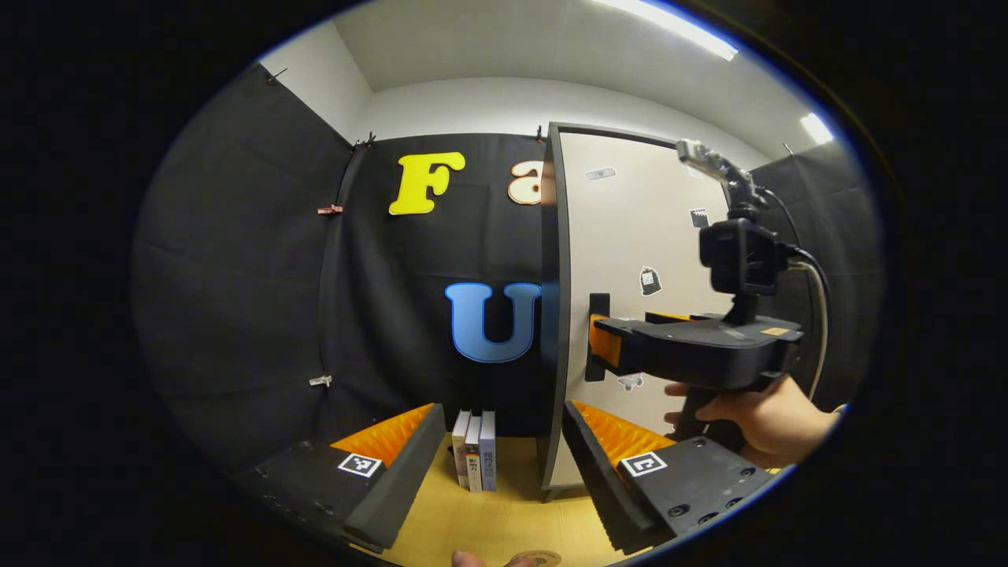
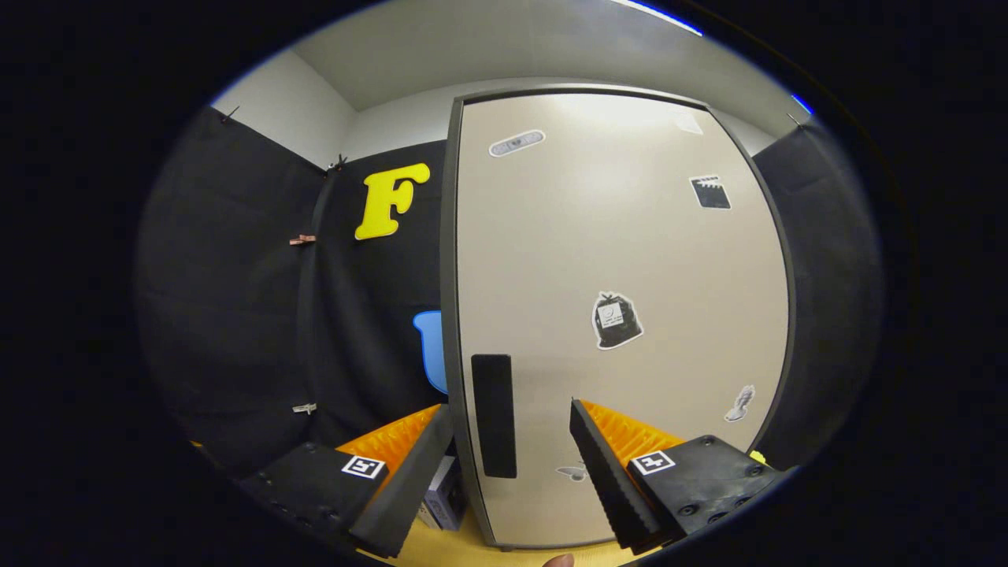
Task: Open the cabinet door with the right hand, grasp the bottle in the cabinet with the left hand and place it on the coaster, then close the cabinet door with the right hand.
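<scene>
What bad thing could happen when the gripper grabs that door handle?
The right gripper is open, its fingers on either side of the cabinet door's edge and black handle. If it closes off-centre, it may slip off the handle. The books stand close beside the cabinet, so a swinging door might knock them. The left gripper waits open near the door edge and could get bumped.
</scene>
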`<state>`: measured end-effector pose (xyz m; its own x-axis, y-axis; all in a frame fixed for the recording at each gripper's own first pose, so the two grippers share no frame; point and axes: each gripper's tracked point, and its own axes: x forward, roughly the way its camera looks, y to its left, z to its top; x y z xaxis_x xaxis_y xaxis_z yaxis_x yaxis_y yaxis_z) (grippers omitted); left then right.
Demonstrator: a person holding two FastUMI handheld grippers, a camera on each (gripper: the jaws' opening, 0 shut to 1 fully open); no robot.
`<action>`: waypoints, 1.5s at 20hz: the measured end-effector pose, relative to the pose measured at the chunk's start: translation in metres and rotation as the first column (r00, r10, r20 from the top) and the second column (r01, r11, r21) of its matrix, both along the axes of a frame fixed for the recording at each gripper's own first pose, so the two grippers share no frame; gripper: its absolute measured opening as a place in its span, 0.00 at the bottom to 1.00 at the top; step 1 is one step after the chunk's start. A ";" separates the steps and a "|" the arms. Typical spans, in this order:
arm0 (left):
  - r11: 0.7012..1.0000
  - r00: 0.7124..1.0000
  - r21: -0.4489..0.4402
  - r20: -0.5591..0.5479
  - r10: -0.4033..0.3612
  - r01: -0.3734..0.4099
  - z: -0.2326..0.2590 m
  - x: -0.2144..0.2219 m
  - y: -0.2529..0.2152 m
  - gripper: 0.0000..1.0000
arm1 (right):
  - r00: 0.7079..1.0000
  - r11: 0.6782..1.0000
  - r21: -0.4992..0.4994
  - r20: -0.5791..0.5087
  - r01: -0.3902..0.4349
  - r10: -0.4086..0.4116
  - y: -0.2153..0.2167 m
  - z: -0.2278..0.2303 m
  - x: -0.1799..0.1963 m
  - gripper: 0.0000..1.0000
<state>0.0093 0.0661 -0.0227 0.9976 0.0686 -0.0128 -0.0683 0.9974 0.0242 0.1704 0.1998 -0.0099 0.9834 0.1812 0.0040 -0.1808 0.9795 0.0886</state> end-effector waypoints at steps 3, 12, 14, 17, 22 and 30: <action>1.000 1.000 -0.011 -0.006 0.009 -0.009 -0.003 -0.001 0.005 0.95 | 0.999 1.000 0.005 -0.020 0.027 -0.027 0.007 -0.011 0.026 0.84; 0.999 0.999 -0.020 -0.009 0.042 -0.043 -0.003 -0.012 0.019 0.95 | 0.998 0.999 -0.011 -0.036 0.054 -0.054 0.017 -0.025 0.048 0.32; 0.999 0.999 -0.022 -0.005 0.046 -0.046 -0.001 -0.016 0.020 0.95 | 0.999 1.000 -0.021 -0.048 0.013 -0.014 0.020 -0.027 0.044 0.22; 0.998 0.998 -0.023 -0.002 0.055 -0.055 0.002 -0.015 0.024 0.95 | 0.997 0.999 -0.020 -0.064 -0.038 0.036 0.019 -0.025 0.033 0.20; 0.999 0.999 -0.024 0.016 0.046 -0.046 0.010 -0.032 0.011 0.94 | 0.991 0.993 -0.008 -0.065 -0.121 0.120 0.013 -0.021 -0.009 0.19; 0.999 0.999 -0.021 0.035 0.025 -0.025 0.019 -0.047 -0.015 0.94 | 0.977 0.980 0.002 -0.077 -0.201 0.201 -0.005 -0.012 -0.057 0.19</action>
<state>-0.0378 0.0506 -0.0041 0.9954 0.0937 0.0205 -0.0937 0.9956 0.0003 0.1131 0.1945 -0.0217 0.9244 0.3748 -0.0709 -0.3669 0.9244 0.1044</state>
